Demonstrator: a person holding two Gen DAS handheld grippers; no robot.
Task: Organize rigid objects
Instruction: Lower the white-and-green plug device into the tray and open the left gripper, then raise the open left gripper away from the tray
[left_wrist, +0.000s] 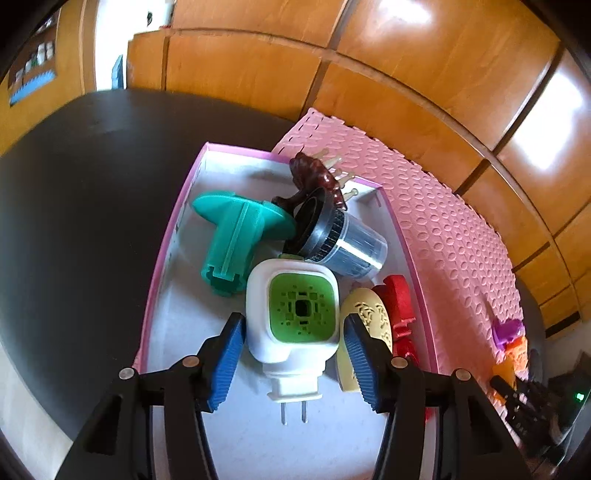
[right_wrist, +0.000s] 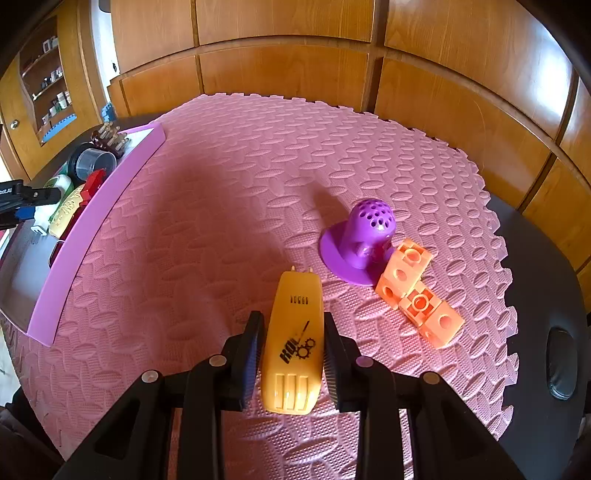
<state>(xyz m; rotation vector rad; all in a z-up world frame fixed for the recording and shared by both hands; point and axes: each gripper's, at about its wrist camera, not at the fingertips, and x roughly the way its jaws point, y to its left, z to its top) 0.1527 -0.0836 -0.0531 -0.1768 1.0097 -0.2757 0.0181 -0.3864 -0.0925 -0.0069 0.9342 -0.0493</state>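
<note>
In the left wrist view, my left gripper (left_wrist: 293, 360) is open over a pink-rimmed box (left_wrist: 173, 225). A white and green plug-in device (left_wrist: 293, 317) lies between its blue pads without touching them. The box also holds a teal plastic part (left_wrist: 232, 240), a clear jar with a black ring (left_wrist: 343, 240), a dark brown comb-like piece (left_wrist: 314, 177), a cream oval (left_wrist: 369, 321) and a red piece (left_wrist: 399, 306). In the right wrist view, my right gripper (right_wrist: 293, 354) is shut on a yellow tool-shaped toy (right_wrist: 293, 343) on the pink foam mat (right_wrist: 221, 184).
A purple perforated dome on a round base (right_wrist: 358, 243) and orange hollow blocks (right_wrist: 417, 295) lie on the mat to the right of the yellow toy. The box (right_wrist: 92, 229) stands at the mat's left edge. The dark table (right_wrist: 543, 280) surrounds the mat. Wooden panels stand behind.
</note>
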